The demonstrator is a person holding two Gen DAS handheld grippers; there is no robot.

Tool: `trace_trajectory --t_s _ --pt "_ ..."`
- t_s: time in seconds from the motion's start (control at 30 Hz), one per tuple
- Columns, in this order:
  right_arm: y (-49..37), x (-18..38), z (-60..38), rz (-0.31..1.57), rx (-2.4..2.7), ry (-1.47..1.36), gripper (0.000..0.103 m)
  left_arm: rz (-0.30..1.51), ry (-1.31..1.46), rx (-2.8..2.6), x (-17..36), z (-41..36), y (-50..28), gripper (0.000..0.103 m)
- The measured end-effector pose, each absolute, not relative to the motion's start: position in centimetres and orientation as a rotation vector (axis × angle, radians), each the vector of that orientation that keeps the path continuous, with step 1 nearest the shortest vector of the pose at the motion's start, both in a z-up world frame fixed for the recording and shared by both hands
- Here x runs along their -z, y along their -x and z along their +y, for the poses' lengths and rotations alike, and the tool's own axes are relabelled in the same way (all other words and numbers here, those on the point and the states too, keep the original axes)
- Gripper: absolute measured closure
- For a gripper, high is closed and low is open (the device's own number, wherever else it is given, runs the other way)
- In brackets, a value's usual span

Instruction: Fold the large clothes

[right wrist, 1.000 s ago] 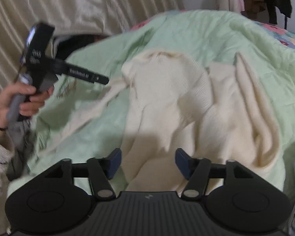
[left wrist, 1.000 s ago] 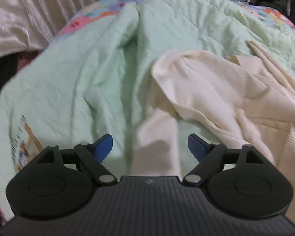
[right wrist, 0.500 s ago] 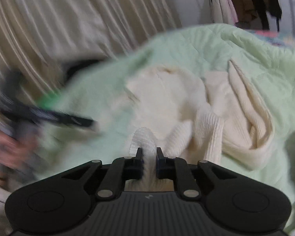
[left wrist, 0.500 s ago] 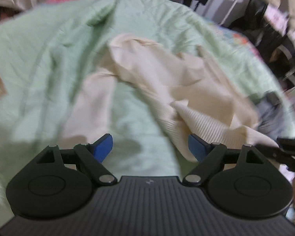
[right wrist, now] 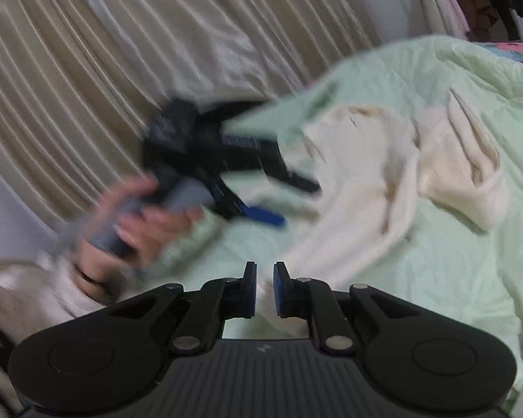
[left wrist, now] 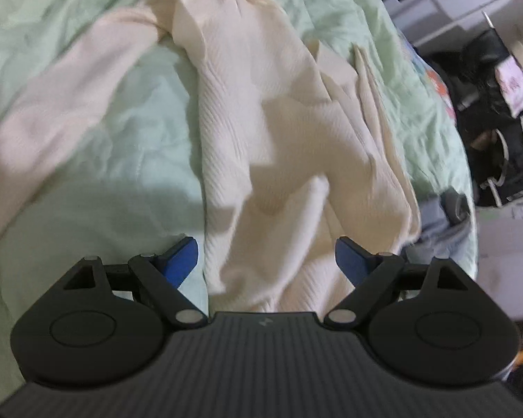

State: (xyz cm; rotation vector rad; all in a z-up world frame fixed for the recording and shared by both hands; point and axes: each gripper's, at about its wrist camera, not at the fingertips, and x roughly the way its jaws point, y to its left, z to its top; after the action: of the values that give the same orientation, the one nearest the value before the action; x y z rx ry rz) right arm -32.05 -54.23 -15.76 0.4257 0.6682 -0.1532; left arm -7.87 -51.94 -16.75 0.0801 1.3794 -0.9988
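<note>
A cream ribbed sweater (left wrist: pixel 279 115) lies crumpled on a pale green quilt (left wrist: pixel 129 160). My left gripper (left wrist: pixel 266 261) is open, its blue pads wide apart just above the sweater's near part; nothing is in it. In the right wrist view the sweater (right wrist: pixel 366 181) stretches from the quilt's middle toward me. My right gripper (right wrist: pixel 263 287) is shut on the sweater's near edge, with cloth pinched between the pads. The left gripper (right wrist: pixel 226 174), blurred and held by a hand, hovers at the sweater's left side.
The green quilt (right wrist: pixel 453 278) covers the bed. Beige pleated curtains (right wrist: pixel 104 80) hang at the left. Dark hanging clothes (left wrist: pixel 498 80) and clutter stand past the bed's right edge. A grey garment (left wrist: pixel 442 223) lies at that edge.
My right gripper closed on the sweater's near edge and pulled it toward me. My left gripper swung right from the sleeve to over the sweater body, still open.
</note>
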Motion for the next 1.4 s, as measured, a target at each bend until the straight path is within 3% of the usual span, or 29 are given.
trace_trajectory --t_s 0.07,0.23,0.33,0.37,0.4,0.47,0.63,0.73,0.83,1.03,1.1,1.13,1.17,1.2,1.23,1.27,1.33,1.4 --pt "30.9 16.6 -52.4 0.731 0.224 -0.344 0.066 1.326 -0.189 0.990 16.8 -54.1 8.4 0.007" --pt "31.1 17.5 -50.2 0.699 0.351 -0.504 0.048 1.221 -0.432 1.010 18.3 -58.8 10.1 0.003" --pt "32.0 17.4 -49.7 0.664 0.390 -0.594 0.048 1.138 -0.562 1.035 19.3 -60.6 11.9 0.006" --pt "32.0 17.3 -49.5 0.665 0.397 -0.587 0.046 1.095 -0.591 1.042 19.5 -60.8 12.6 0.041" --pt "31.9 17.3 -49.0 0.679 0.410 -0.560 0.045 1.075 -0.605 1.039 19.6 -60.8 13.0 0.088" --pt "31.5 17.4 -48.6 0.700 0.423 -0.528 0.038 1.100 -0.567 1.029 19.6 -60.2 12.3 0.088" --pt "30.3 17.8 -48.4 0.740 0.457 -0.465 0.034 1.046 -0.401 1.030 16.6 -55.5 10.0 0.089" --pt "29.8 17.9 -48.5 0.731 0.446 -0.482 0.025 0.953 -0.240 1.017 12.5 -49.0 7.8 0.089" --pt "29.3 18.1 -48.8 0.731 0.449 -0.500 0.025 0.883 -0.147 0.963 10.7 -43.0 6.3 0.089" --pt "27.9 19.2 -49.5 0.715 0.434 -0.534 0.027 0.963 -0.143 0.886 13.5 -39.5 3.9 0.087" --pt "27.5 19.8 -49.9 0.717 0.427 -0.563 0.033 0.910 -0.200 0.887 12.6 -40.2 4.4 0.081" --pt "27.4 20.1 -50.3 0.711 0.423 -0.586 0.043 0.873 -0.218 0.885 11.8 -40.2 4.8 0.079" --pt "27.3 20.4 -50.7 0.702 0.419 -0.611 0.070 0.829 -0.237 0.882 10.9 -40.1 5.1 0.073" --pt "27.4 20.6 -51.2 0.693 0.409 -0.642 0.085 0.785 -0.256 0.879 10.1 -40.0 5.5 0.060" --pt "27.5 20.8 -51.8 0.680 0.394 -0.680 0.091 0.753 -0.268 0.878 9.5 -39.9 5.7 0.053" --pt "27.7 21.0 -52.4 0.665 0.376 -0.720 0.091 0.715 -0.267 0.882 8.8 -39.8 5.7 0.041" --pt "28.5 21.1 -54.2 0.616 0.340 -0.826 0.092 0.650 -0.252 0.912 7.3 -40.0 5.3 0.027" --pt "29.3 20.4 -55.0 0.586 0.331 -0.857 0.092 0.648 -0.231 0.981 6.6 -40.7 4.4 0.002"
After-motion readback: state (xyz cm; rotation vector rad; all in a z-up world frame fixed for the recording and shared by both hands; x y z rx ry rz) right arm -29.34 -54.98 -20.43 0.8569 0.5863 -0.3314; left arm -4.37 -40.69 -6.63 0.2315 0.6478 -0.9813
